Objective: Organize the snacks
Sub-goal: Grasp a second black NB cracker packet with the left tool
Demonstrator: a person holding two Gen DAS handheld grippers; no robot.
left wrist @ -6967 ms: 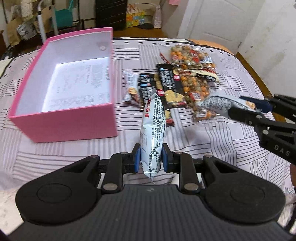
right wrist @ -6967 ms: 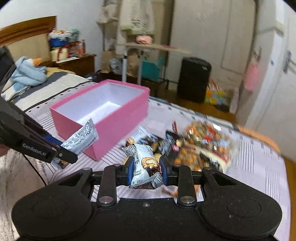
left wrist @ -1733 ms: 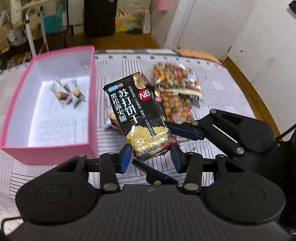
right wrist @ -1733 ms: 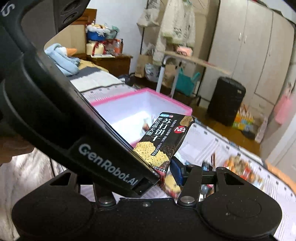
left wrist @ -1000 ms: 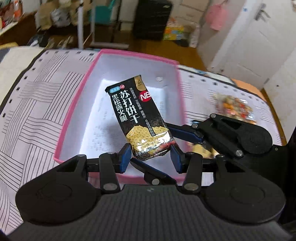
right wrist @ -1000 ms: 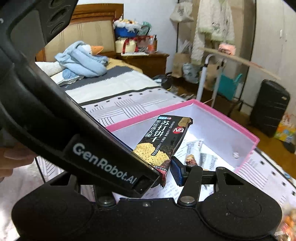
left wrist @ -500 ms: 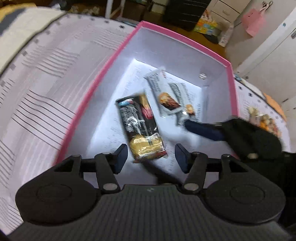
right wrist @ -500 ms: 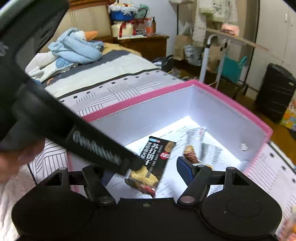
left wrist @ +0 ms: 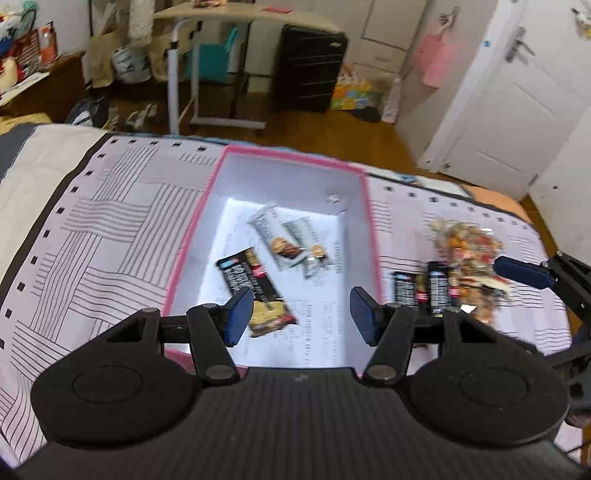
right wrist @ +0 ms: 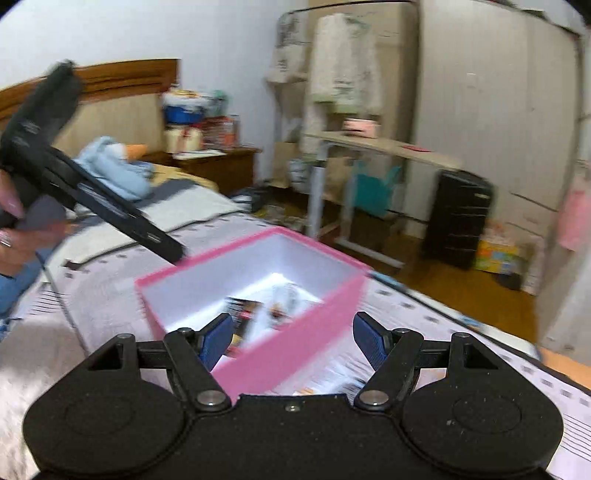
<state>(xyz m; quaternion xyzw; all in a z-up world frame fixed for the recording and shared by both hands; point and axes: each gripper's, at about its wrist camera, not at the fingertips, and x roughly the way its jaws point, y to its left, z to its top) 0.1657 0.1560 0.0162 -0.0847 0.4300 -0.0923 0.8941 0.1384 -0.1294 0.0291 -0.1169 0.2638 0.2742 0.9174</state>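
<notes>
A pink box (left wrist: 192,240) lies open on the bed. Inside it lie a black cracker packet (left wrist: 255,291) and two white snack packets (left wrist: 286,240). My left gripper (left wrist: 301,314) is open and empty above the box's near end. My right gripper (right wrist: 291,343) is open and empty, above the box's near corner (right wrist: 295,343); one of its fingers (left wrist: 524,271) shows at the right of the left wrist view. On the bed right of the box lie two black packets (left wrist: 424,290) and bags of mixed nuts (left wrist: 465,245). The right wrist view is blurred.
The bed cover (left wrist: 92,236) is striped pink and white. The left gripper's body (right wrist: 92,199) crosses the upper left of the right wrist view. A black suitcase (left wrist: 310,70), a small desk (left wrist: 240,22) and a white door (left wrist: 517,110) stand beyond the bed.
Both grippers let go of the black cracker packet, which now lies in the box. Both have pulled back and apart; the right one has moved off to the right.
</notes>
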